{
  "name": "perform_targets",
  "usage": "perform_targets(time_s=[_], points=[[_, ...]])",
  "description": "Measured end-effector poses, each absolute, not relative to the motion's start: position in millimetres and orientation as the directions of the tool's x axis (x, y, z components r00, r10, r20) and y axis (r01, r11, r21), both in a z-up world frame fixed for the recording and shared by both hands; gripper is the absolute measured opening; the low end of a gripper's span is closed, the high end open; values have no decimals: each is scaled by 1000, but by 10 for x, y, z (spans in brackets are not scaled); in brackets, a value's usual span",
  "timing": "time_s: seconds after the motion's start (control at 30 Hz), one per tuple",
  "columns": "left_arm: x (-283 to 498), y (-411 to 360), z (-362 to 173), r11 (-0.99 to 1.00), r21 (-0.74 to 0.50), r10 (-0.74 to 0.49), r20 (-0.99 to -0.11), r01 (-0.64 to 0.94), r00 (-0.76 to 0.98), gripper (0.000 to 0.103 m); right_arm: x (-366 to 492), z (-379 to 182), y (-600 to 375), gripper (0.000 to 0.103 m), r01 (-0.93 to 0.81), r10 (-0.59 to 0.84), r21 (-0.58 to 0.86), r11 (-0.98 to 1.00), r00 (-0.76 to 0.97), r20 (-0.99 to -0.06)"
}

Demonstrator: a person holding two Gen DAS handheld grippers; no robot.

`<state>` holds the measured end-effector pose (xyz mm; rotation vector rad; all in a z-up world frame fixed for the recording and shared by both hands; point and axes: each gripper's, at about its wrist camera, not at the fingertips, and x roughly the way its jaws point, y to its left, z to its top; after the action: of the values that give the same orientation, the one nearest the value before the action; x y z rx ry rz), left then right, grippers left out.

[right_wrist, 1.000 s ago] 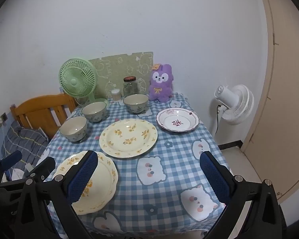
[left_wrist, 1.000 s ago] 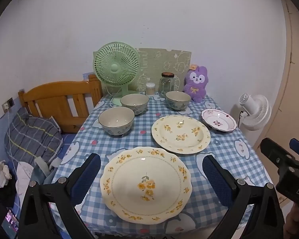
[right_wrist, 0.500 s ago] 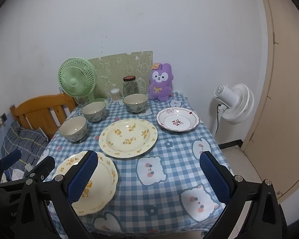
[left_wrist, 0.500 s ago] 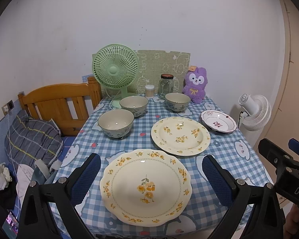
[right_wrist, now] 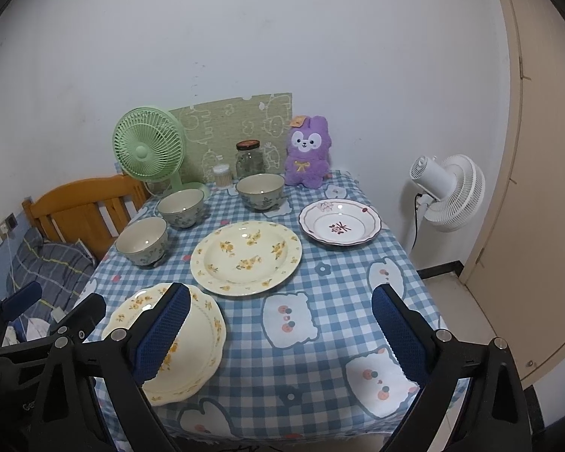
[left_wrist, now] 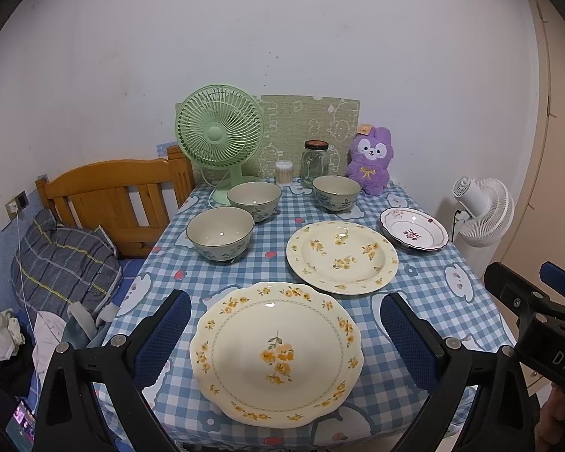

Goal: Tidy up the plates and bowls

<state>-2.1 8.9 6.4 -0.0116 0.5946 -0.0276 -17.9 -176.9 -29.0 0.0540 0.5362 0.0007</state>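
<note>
- Plates and bowls lie unstacked on the tabletop [left_wrist: 425, 293]; in the left wrist view the left hand-held gripper [left_wrist: 282, 333] hangs wide, framing the scalloped plate [left_wrist: 277, 354], probably its first pick.
- In the right wrist view, the right hand-held gripper [right_wrist: 280, 333] is wide and empty over bare cloth, round plate [right_wrist: 246, 257] beyond.

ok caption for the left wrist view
Open left gripper poised over a scalloped floral plate on the checked table.
</note>
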Motion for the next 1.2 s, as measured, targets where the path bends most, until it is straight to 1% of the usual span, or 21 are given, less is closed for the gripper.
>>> perform_targets(time_s=[1.03,1.2], points=[[-39,52,45,1000,-14,-23,-566,18,824,100,-190,-299,-1791,98,7,20,51,999,859,-511],[-51,1,58,1000,-7,-12,-567,10,823,98,-153,-294,-1829,98,2,29,59,998,856,-516]])
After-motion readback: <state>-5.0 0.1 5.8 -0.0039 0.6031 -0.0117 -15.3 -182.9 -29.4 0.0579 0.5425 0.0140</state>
